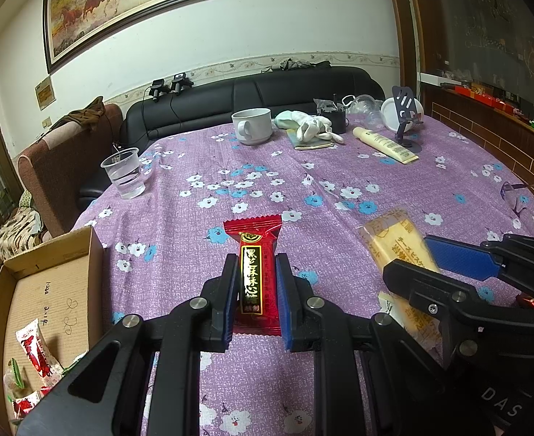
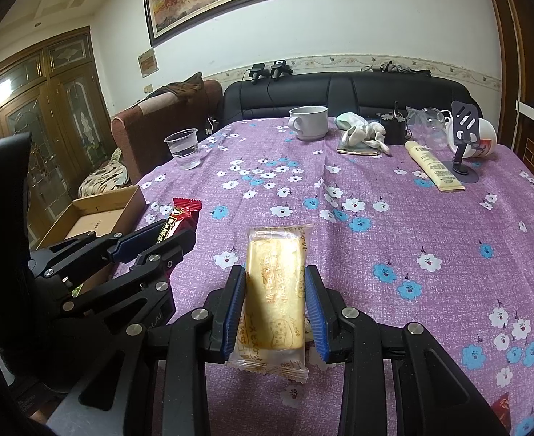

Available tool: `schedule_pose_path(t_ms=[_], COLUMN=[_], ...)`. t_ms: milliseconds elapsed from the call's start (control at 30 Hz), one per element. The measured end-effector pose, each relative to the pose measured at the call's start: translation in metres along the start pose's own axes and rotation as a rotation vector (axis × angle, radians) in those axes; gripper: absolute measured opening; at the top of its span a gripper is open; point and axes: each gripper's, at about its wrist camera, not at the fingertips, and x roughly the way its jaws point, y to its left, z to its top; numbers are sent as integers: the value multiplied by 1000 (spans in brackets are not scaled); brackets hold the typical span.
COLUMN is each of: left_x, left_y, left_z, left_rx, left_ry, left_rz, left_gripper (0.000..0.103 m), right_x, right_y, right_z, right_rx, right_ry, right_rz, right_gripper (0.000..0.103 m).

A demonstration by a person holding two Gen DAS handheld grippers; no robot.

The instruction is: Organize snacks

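My left gripper (image 1: 256,259) is shut on a red snack packet (image 1: 257,243) with gold lettering, which stands lengthwise between the blue pads. My right gripper (image 2: 274,270) is shut on a yellow cheese-biscuit packet (image 2: 274,254), clamped across its width. Both are over the purple flowered tablecloth (image 2: 394,225), side by side. In the left wrist view the right gripper (image 1: 408,256) and its biscuit packet (image 1: 390,236) show at the right. The right wrist view has the left gripper (image 2: 176,230) with the red packet (image 2: 183,212) at the left. An open cardboard box (image 1: 48,290) at the table's left edge holds several red-and-white snack packets (image 1: 34,348).
A plastic cup of water (image 1: 125,174) stands at the far left. A white mug (image 1: 251,125), white gloves (image 1: 310,125), a cream tube (image 1: 385,144) and a phone stand (image 1: 405,116) sit along the back. Glasses (image 1: 517,196) lie at the right edge. A black sofa (image 1: 267,91) is behind the table.
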Motion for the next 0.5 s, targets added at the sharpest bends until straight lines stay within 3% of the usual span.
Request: schedule_pose_path(t_ms=[500], left_x=[1], left_y=[0], left_z=[-1], left_rx=[-4], left_ry=[0], left_rz=[-3], left_gripper=[17], right_x=[-1], right_y=[2], right_z=[0], right_rx=[-2], right_ry=[-6], right_rz=[3], right_gripper=[34])
